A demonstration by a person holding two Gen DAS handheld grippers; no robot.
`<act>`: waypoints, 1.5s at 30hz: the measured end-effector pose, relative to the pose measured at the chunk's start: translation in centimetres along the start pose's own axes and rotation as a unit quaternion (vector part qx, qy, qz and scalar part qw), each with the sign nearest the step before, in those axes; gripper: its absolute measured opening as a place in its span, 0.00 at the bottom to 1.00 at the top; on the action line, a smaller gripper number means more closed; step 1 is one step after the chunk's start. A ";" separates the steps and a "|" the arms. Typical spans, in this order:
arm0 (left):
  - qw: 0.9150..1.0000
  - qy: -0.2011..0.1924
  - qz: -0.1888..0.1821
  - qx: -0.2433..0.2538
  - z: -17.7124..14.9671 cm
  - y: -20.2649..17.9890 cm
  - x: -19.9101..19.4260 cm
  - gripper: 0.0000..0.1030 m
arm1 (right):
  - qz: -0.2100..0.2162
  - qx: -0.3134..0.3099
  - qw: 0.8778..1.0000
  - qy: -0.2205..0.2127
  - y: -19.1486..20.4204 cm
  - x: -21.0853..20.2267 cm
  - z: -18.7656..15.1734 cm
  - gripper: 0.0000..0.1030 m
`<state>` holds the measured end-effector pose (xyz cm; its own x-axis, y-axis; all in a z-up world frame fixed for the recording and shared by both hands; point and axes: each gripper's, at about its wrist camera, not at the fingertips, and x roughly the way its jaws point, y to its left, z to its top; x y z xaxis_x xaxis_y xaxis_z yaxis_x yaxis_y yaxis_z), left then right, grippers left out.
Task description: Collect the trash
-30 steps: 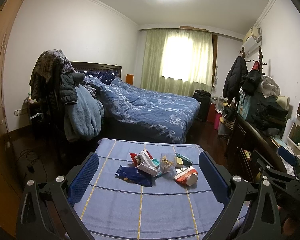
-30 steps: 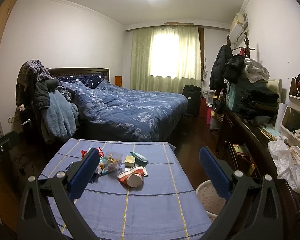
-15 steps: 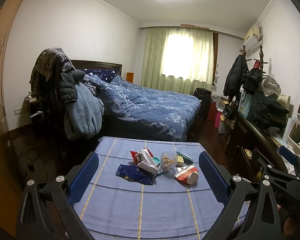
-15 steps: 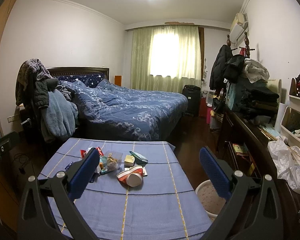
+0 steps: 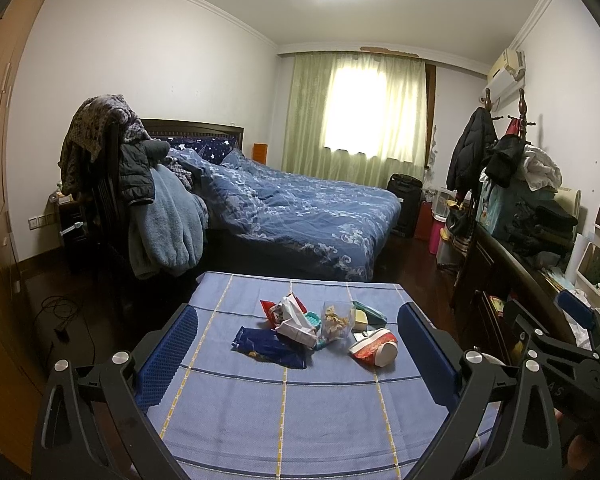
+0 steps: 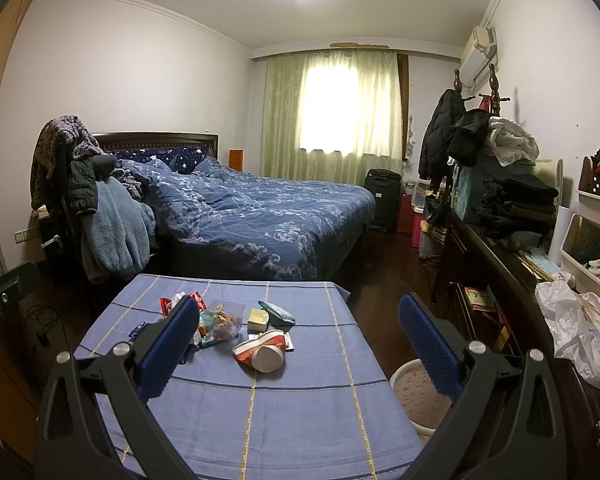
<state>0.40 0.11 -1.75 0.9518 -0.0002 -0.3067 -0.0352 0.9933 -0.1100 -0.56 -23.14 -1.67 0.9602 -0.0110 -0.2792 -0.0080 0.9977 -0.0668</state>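
A pile of trash lies on the blue-clothed table [image 5: 260, 420]: a dark blue wrapper [image 5: 269, 347], a red and white crumpled wrapper [image 5: 290, 318], a clear bag of crumbs [image 5: 335, 320], a tipped red paper cup [image 5: 374, 350] and a green packet [image 5: 367, 312]. My left gripper [image 5: 298, 360] is open and empty, held above the table just short of the pile. My right gripper [image 6: 300, 344] is open and empty, with the cup [image 6: 262, 352] between its fingers and the clear bag [image 6: 224, 320] by its left finger.
A white waste bin [image 6: 418, 396] stands on the floor at the table's right edge. A dark dresser [image 6: 500, 272] piled with clothes and a white plastic bag [image 6: 580, 328] runs along the right. A bed [image 5: 292, 216] and a clothes-laden chair [image 5: 140, 200] stand beyond the table.
Both views have shifted only slightly; the left gripper has tilted up a little, so the pile sits a bit lower and nearer. Both grippers stay open.
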 end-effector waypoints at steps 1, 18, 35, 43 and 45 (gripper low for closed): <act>1.000 0.000 0.000 0.000 0.1 0.0 0.0 0.97 | 0.000 0.000 1.000 0.000 0.0 0.0 0.0 0.97; 1.000 0.003 0.000 0.000 0.0 0.0 0.1 0.97 | 0.000 -0.001 1.000 0.001 0.1 0.0 0.0 0.97; 1.000 0.006 0.001 0.000 0.2 0.0 0.2 0.97 | 0.001 -0.002 1.000 0.002 0.1 0.1 -0.1 0.97; 1.000 0.007 0.001 0.000 -0.7 0.0 0.7 0.97 | 0.000 -0.002 1.000 0.002 0.2 0.1 -0.1 0.97; 1.000 0.006 0.001 -0.001 -1.0 0.0 0.8 0.97 | 0.000 -0.002 1.000 0.002 0.2 0.1 -0.1 0.97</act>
<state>0.83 0.00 -2.92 0.9479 0.0005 -0.3186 -0.0378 0.9931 -0.1108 -0.52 -22.97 -1.82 0.9590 -0.0122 -0.2831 -0.0083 0.9974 -0.0712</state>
